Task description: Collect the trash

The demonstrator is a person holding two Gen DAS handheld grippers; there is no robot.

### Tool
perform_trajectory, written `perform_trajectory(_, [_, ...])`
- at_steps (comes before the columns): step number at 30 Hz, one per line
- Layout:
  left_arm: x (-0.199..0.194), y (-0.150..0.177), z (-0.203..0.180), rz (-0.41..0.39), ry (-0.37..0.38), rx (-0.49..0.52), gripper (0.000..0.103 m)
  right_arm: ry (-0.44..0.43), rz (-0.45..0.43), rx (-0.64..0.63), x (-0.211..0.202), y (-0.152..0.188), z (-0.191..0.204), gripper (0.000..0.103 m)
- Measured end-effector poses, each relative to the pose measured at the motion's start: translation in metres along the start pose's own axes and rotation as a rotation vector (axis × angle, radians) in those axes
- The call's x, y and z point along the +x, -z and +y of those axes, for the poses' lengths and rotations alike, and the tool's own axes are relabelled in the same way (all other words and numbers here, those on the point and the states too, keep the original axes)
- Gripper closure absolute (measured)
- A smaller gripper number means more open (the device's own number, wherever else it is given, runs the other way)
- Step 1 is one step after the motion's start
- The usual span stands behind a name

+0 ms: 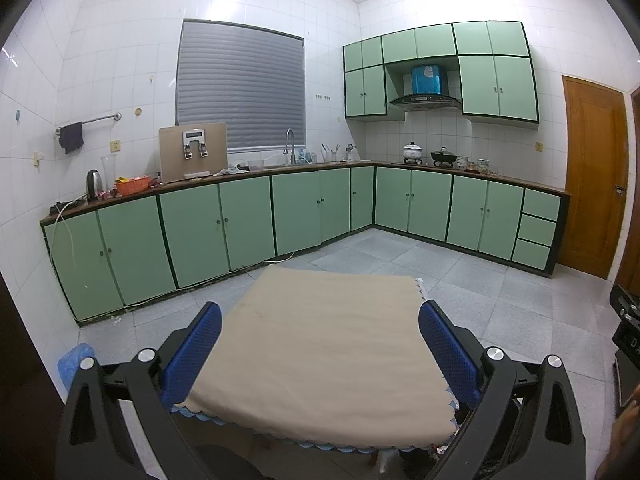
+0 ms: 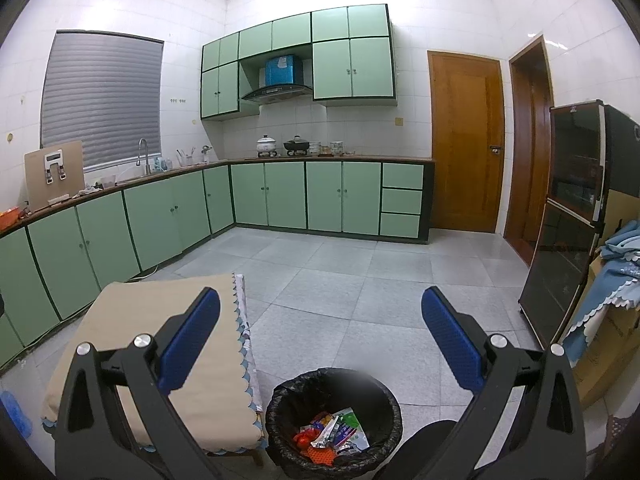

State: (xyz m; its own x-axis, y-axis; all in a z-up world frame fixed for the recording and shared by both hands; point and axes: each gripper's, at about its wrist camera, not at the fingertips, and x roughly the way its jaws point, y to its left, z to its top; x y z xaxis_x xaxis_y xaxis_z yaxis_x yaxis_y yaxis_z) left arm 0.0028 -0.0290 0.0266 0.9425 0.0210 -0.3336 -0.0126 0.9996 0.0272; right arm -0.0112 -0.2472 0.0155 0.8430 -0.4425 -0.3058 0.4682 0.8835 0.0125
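A black trash bin (image 2: 288, 398) lined with a black bag stands on the floor beside the table. Inside it lie several wrappers (image 2: 334, 434), red, green and white. My right gripper (image 2: 320, 320) hangs above the bin, open, with nothing between its blue pads. My left gripper (image 1: 320, 336) is open over the small table (image 1: 320, 352), whose beige cloth shows bare between the fingers. The same table (image 2: 160, 320) appears at the lower left of the right wrist view.
Green kitchen cabinets (image 1: 192, 232) run along the walls with a cluttered counter (image 1: 132, 184). A dark glass-door cabinet (image 2: 576, 216) and cardboard boxes with blue cloth (image 2: 612, 280) stand at the right. Two wooden doors (image 2: 464, 144) are behind. A blue item (image 1: 74, 362) lies on the floor at left.
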Motion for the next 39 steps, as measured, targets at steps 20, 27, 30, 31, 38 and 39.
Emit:
perform_trajectory(20, [0.0027,0.0032,0.0050,0.006,0.007,-0.001,0.006,0.000,0.004,-0.003,0.0026,0.0035,0.0005,0.005])
perform_trajectory(27, [0.0025,0.0033,0.0048,0.007,0.007,-0.001,0.006,0.000,0.002,0.000,0.0031,0.0031,-0.0006,0.005])
perform_trajectory(30, [0.0025,0.0032,0.0047,0.007,0.007,-0.001,0.006,0.001,0.004,-0.002,0.0031,0.0033,-0.0009,0.005])
perform_trajectory(31, [0.0026,0.0032,0.0048,0.007,0.007,-0.001,0.006,0.001,0.005,-0.002,0.0028,0.0035,-0.0015,0.005])
perform_trajectory(38, [0.0029,0.0034,0.0053,0.008,0.008,-0.001,0.006,0.002,0.006,-0.002,0.0033,0.0037,-0.0032,0.005])
perform_trajectory(39, [0.0029,0.0035,0.0050,0.009,0.009,0.000,0.006,0.001,0.006,-0.002,0.0036,0.0031,-0.0032,0.005])
